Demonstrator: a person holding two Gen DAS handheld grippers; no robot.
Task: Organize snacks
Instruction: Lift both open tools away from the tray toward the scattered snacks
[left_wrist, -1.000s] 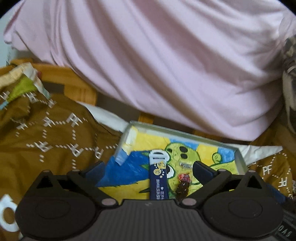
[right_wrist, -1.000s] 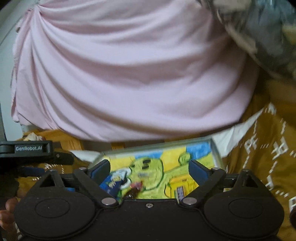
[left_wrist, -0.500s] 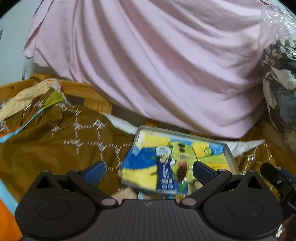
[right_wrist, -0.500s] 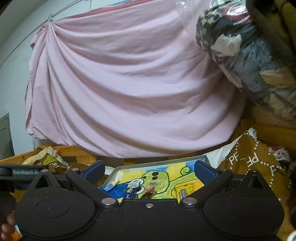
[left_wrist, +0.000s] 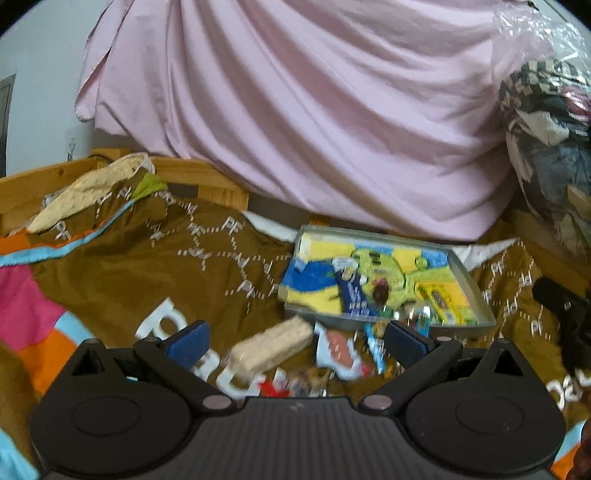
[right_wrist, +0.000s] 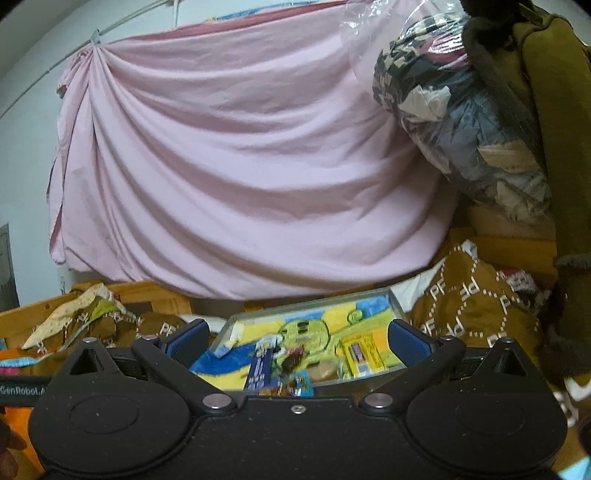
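Observation:
A shallow tray (left_wrist: 474, 288) with a yellow, blue and green cartoon print lies on the brown bedcover. Inside it rest a dark blue snack stick (left_wrist: 352, 295) and a small dark brown sweet (left_wrist: 379, 292). In front of the tray lie loose snacks: a beige wafer bar (left_wrist: 271, 347), a white and pink packet (left_wrist: 338, 350) and a blue wrapper (left_wrist: 375, 343). My left gripper (left_wrist: 295, 341) hangs open above these loose snacks, holding nothing. My right gripper (right_wrist: 297, 341) is open too, back from the tray (right_wrist: 397, 314), with the blue stick (right_wrist: 262, 365) between its fingers' line of sight.
A pink sheet (left_wrist: 314, 122) hangs behind the bed. A clear bag of clothes (right_wrist: 461, 122) sits at the right. The brown patterned bedcover (left_wrist: 129, 266) covers the bed, with a wooden frame (left_wrist: 207, 181) along the back. The other gripper's handle (left_wrist: 565, 314) shows at right.
Both grippers have pulled back and up from the tray. The loose snacks in front of the tray have come into the left wrist view. Both stay open.

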